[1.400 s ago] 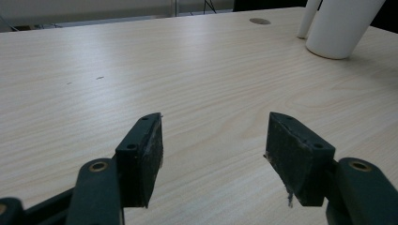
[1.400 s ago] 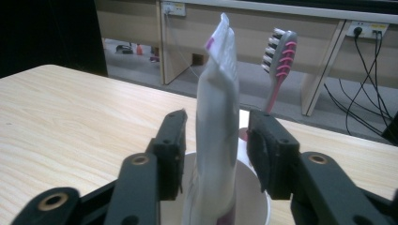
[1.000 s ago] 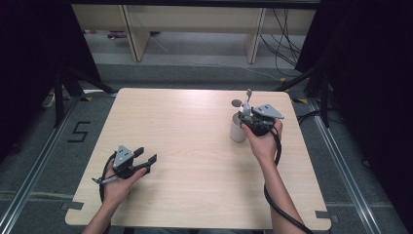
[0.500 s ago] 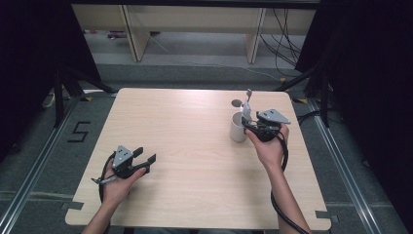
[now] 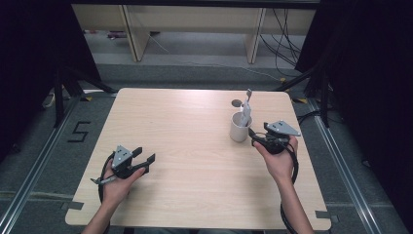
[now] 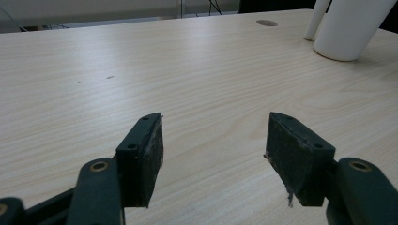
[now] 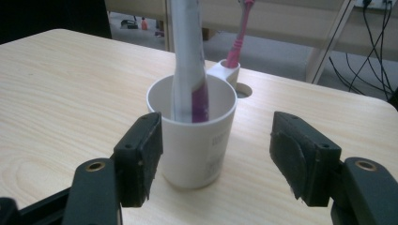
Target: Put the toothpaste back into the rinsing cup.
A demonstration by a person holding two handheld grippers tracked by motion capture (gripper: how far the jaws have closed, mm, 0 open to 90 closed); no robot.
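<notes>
A white cup [image 5: 239, 129] stands on the right part of the table, with a white and purple tube [image 5: 246, 111] upright in it. In the right gripper view the cup [image 7: 192, 136] holds the tube [image 7: 187, 51], and a pink toothbrush [image 7: 237, 33] rises from a small holder behind it. My right gripper [image 5: 254, 137] sits just right of the cup, open; its jaws have just been opening and nothing is pressed between them [image 7: 216, 159]. My left gripper [image 5: 144, 155] rests open at the front left [image 6: 213, 154], holding nothing.
The wooden table [image 5: 185, 146] has a round hole [image 5: 237, 103] behind the cup. Shelving legs and cables stand on the floor beyond the far edge. Dark curtains hang on both sides.
My right gripper has drawn back from the cup and tube, to the right and towards the person, with its jaws wider. The left gripper has not moved.
</notes>
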